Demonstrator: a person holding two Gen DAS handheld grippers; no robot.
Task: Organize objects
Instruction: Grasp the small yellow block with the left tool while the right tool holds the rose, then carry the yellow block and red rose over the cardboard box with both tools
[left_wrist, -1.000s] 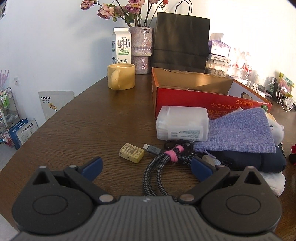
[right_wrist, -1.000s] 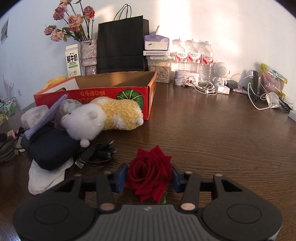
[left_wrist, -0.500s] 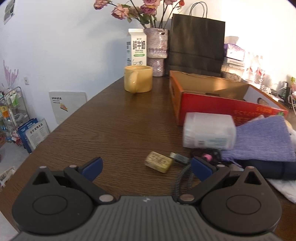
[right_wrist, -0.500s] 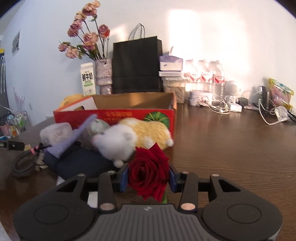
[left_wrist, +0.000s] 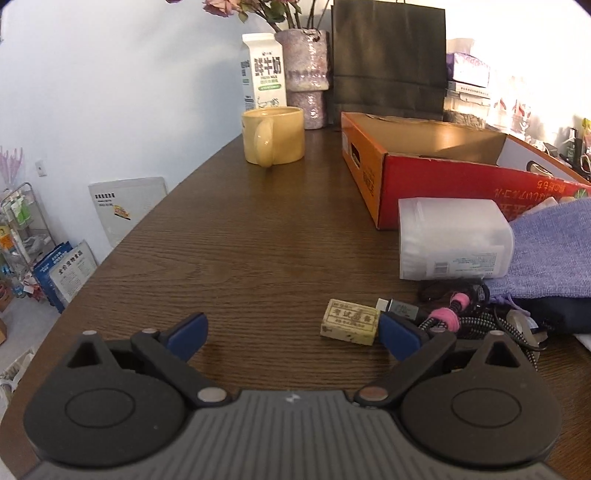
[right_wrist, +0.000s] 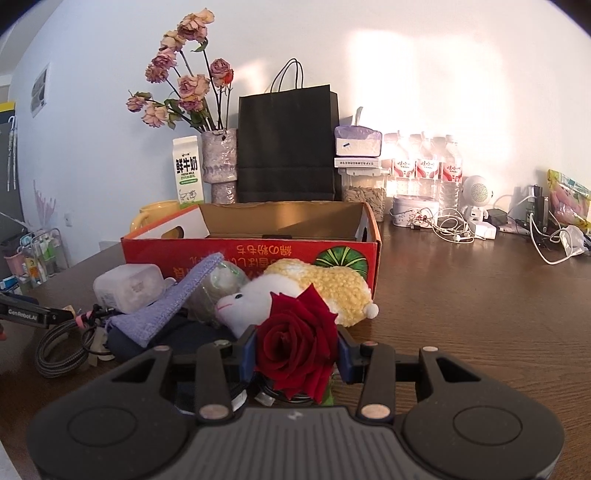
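Rose (right_wrist: 297, 350) now higher, nearer box (right_wrist: 251, 254) | right tool (right_wrist: 296, 356) clenched on bloom: light, soft, crushable; stem better | left tool (left_wrist: 291, 334) released, empty

Warm sunlight is falling on the wall (right_wrist: 424, 92) in a bright patch, washing out the bottles (right_wrist: 424, 166) below it. In the left view the far right is blowing out to white glare, while the table (left_wrist: 240, 240) is showing a soft sheen. Both views are bending strongly at the edges, with dark corners. Focus is holding sharp; the box (right_wrist: 280, 218) interior is glowing amber.
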